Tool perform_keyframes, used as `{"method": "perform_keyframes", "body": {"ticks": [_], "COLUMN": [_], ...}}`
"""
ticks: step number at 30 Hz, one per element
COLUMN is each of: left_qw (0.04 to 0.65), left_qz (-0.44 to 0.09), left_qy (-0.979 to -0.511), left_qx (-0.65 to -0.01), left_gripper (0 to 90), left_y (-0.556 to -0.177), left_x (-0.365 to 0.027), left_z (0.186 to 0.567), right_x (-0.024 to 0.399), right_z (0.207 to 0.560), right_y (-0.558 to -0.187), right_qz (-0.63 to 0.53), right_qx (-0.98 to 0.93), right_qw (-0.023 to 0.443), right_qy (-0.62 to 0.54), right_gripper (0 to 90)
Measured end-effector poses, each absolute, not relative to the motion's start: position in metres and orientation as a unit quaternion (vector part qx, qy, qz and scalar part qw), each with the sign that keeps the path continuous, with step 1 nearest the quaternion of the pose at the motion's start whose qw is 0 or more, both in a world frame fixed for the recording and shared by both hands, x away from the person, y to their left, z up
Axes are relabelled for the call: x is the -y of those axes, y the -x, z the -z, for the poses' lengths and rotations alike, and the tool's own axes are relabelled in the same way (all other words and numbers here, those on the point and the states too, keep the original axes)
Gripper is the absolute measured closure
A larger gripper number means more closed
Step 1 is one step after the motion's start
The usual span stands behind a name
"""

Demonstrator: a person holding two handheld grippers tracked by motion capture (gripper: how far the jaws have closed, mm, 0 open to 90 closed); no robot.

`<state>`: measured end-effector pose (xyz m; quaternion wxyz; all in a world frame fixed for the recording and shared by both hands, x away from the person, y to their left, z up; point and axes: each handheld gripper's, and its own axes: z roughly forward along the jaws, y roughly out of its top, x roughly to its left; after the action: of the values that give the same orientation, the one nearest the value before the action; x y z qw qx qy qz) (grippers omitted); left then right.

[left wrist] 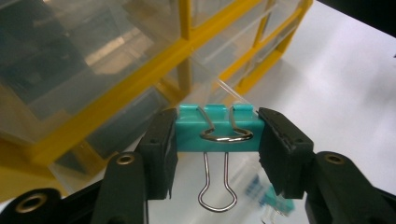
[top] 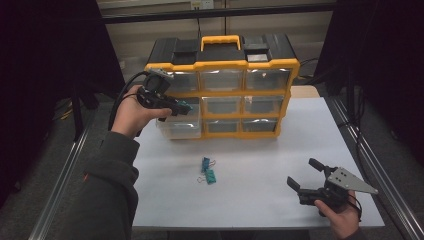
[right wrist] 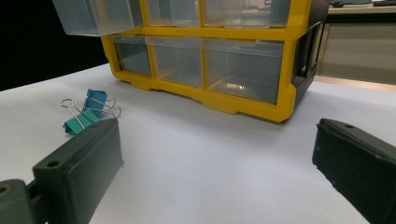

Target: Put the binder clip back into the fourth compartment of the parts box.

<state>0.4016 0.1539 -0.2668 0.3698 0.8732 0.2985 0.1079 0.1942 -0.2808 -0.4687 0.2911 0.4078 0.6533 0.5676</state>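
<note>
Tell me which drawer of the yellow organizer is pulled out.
The middle-row drawer at the left end of the organizer: it juts forward under the left gripper, while the others sit flush.

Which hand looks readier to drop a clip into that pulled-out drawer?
The left. Its left gripper already pinches a teal binder clip right above the pulled-out drawer of the organizer. The right gripper sits open and empty, far off near the table's front edge.

organizer (top: 222,65) blocks table's (top: 300,145) far side
</note>
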Motion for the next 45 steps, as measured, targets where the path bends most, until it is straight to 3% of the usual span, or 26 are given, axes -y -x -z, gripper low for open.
{"method": "perform_keyframes", "body": {"ticks": [2, 9, 27, 45], "left_qw": [0.372, 0.404, 0.433, 0.427], "left_qz": [-0.102, -0.095, -0.060, -0.056], "left_qy": [-0.874, -0.858, -0.867, -0.874], "left_qx": [-0.296, -0.302, -0.241, -0.224], "left_gripper": [33.1, 16.2, 12.2, 9.7], "left_y": [-0.402, -0.389, -0.344, -0.318], "left_x": [-0.155, -0.154, -0.146, -0.134], "left_z": [0.269, 0.268, 0.275, 0.324], "right_x": [0.281, 0.282, 0.281, 0.281], "right_z": [0.469, 0.469, 0.469, 0.469], "right_y": [-0.195, -0.194, -0.195, -0.195], "right_qz": [-0.569, -0.570, -0.570, -0.571], "right_qx": [-0.652, -0.651, -0.650, -0.652], "right_qw": [0.290, 0.290, 0.290, 0.290], "right_qy": [-0.408, -0.409, -0.410, -0.407], "right_gripper": [1.0, 1.0, 1.1, 1.0]}}
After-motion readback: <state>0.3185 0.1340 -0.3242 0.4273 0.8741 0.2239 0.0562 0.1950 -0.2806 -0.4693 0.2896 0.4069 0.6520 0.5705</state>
